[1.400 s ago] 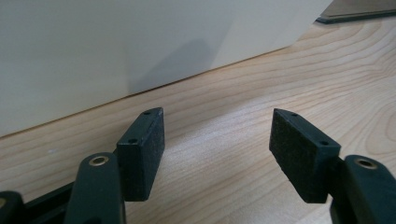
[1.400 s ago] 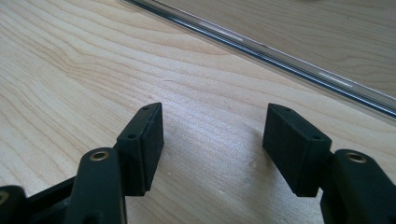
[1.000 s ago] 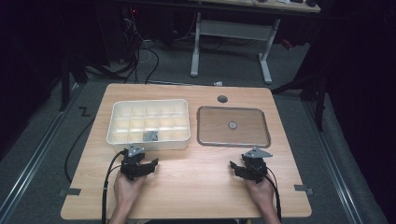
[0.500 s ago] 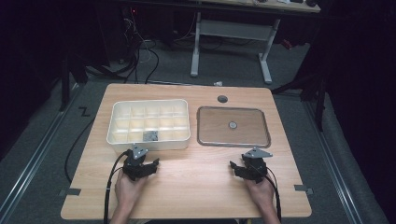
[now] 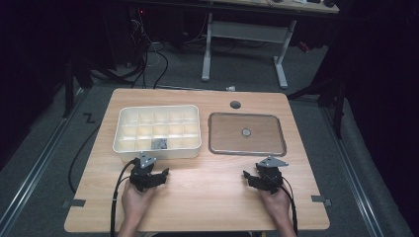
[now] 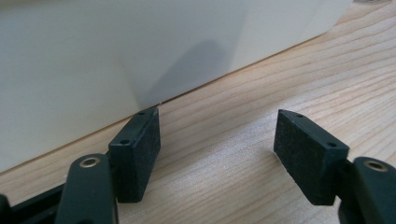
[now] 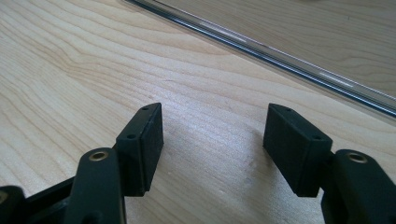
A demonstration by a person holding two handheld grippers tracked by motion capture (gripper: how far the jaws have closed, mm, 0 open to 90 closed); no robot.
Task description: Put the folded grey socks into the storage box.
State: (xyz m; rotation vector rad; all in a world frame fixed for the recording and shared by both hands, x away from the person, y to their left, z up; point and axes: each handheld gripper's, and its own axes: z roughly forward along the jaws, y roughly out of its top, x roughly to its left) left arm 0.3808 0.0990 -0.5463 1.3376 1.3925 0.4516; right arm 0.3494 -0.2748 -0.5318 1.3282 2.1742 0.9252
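My left gripper (image 5: 149, 170) rests on the wooden table just in front of the white compartment box (image 5: 157, 150). Its jaws have just been opening and stand wide, with bare wood between the pads (image 6: 140, 144); the box wall (image 6: 116, 60) rises right behind them. A small dark part (image 5: 159, 143) lies in a front compartment of the box. At the right, my right gripper (image 5: 263, 174) lies open on the table below the shallow metal-rimmed tray (image 5: 247, 151), nothing between its pads (image 7: 144, 140). The tray rim (image 7: 261, 51) runs across just beyond them. A small round piece (image 5: 246, 132) lies in the tray.
A round cable hole (image 5: 235, 104) sits near the table's far edge. Bare wood stretches between the two grippers (image 5: 207, 177). Cables trail from both grippers over the near edge. Beyond the table stands a desk frame (image 5: 244, 34) on dark floor.
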